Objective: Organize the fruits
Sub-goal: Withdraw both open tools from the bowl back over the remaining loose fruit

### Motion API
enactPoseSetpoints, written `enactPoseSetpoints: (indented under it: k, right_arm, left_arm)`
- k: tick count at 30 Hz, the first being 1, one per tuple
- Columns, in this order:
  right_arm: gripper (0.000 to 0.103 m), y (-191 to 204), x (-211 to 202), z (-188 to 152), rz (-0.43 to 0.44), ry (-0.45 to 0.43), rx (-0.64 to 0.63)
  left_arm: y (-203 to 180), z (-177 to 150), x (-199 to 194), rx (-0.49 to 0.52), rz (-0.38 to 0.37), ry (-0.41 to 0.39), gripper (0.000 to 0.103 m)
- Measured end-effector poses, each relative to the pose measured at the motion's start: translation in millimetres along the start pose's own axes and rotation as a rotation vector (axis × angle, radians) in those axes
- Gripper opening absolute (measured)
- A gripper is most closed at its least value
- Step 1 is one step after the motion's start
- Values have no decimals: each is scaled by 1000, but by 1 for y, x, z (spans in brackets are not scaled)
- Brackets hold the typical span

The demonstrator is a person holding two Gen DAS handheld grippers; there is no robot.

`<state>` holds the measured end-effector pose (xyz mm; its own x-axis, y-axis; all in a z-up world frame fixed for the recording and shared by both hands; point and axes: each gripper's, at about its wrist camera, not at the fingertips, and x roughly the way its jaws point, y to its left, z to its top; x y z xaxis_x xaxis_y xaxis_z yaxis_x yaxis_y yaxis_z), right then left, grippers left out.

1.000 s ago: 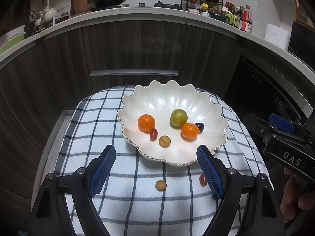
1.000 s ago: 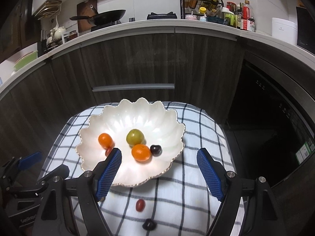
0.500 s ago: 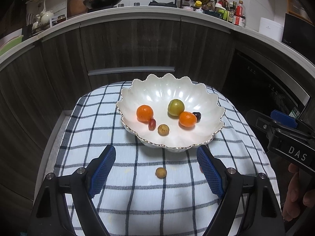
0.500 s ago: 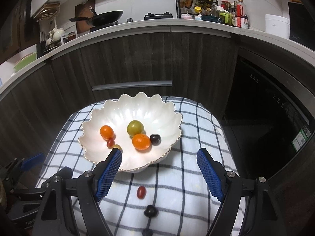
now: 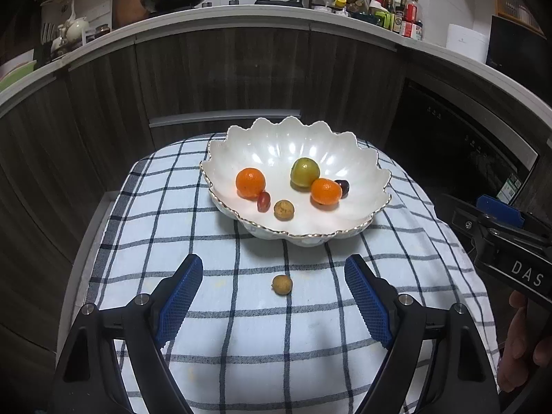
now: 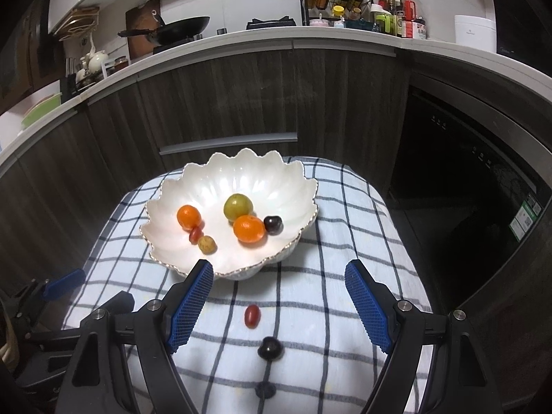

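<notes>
Six small fruits in scalloped white bowl (image 5: 358, 158); brown longan (image 5: 282, 284) on cloth nearby

Third dark fruit (image 6: 265, 389) blurred near bottom edge, bottle labels (image 6: 410, 27) too small to read, hand (image 5: 521, 345) cut off at right edge

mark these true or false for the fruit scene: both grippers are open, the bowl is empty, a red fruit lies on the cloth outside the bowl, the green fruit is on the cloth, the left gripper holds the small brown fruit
1. Both grippers are open. True: the left gripper and the right gripper each show spread, empty jaws.
2. The bowl is empty. False: it holds two orange fruits, a green one and some smaller ones.
3. A red fruit lies on the cloth outside the bowl. True.
4. The green fruit is on the cloth. False: it sits in the bowl.
5. The left gripper holds the small brown fruit. False: it lies free on the cloth, untouched by the pads.
</notes>
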<state>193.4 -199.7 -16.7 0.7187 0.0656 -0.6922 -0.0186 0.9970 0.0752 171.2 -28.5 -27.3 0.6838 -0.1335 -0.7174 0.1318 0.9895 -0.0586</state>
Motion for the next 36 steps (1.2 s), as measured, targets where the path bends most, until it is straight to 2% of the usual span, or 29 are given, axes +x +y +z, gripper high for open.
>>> enactPoseSetpoints:
  k: [20,36]
  right_arm:
    - [80,0,-1,-37,-63,21,48]
    - [80,0,9,-64,-133,104,131]
  left_arm:
    - [2,-26,10,45,-27,18,85]
    - [4,-35,25,135,-69,44,85]
